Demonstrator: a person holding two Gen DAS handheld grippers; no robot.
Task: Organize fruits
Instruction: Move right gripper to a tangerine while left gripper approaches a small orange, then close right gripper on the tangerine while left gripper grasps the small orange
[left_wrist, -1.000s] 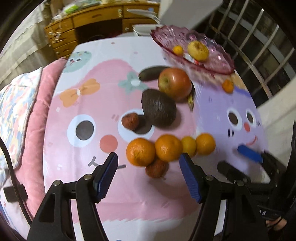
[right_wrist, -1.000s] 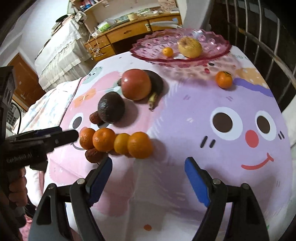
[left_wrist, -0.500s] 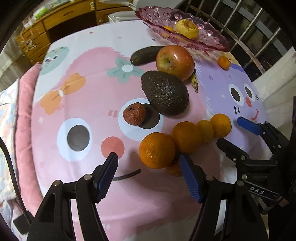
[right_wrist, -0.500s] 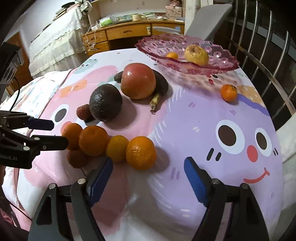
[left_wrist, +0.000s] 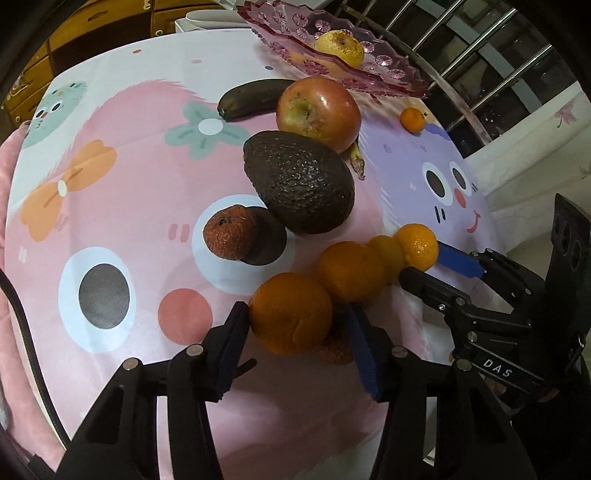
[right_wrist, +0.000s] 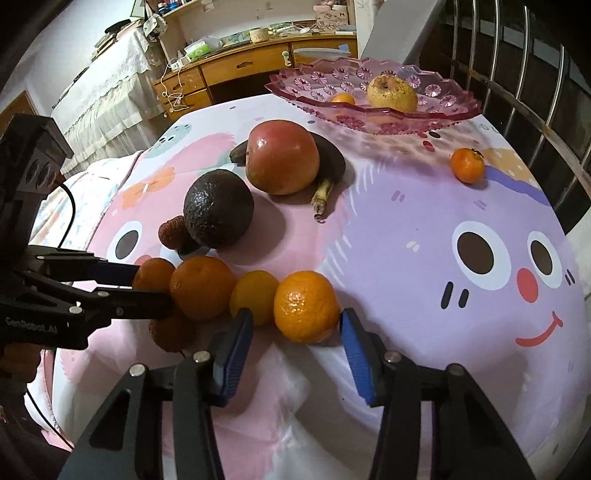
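Since the earlier frames I've brought both grippers down onto the row of four oranges, and both sets of jaws have just been closing. In the left wrist view my left gripper (left_wrist: 295, 325) now brackets the left orange (left_wrist: 290, 314): the left pad looks to be touching its skin, while the right pad sits behind its edge, so I can't say the squeeze is complete. In the right wrist view my right gripper (right_wrist: 295, 332) straddles the right orange (right_wrist: 306, 305), at the other end of the row; its right pad stands just beside the skin, the left pad nearer the small yellow fruit (right_wrist: 254, 295), so I judge it not yet gripped. That means I'm about to lift the two end oranges together, which should leave the middle pair free. In the left view the row runs from about 7 o'clock up to 2 o'clock, just below the avocado (left_wrist: 299, 182). The oranges are round, so there's no real long axis; the left one shows a dimple toward 6 o'clock. The avocado's long axis runs 10 to 4 o'clock. The banana (left_wrist: 251, 98) lies behind the apple (left_wrist: 317, 110), stem end poking out toward 5 o'clock. The pink bowl (left_wrist: 388, 74) at 12 to 1 o'clock, already holding a yellow fruit, is my likely destination; a lone small orange (left_wrist: 413, 120) sits near it on the cloth (left_wrist: 122, 206).
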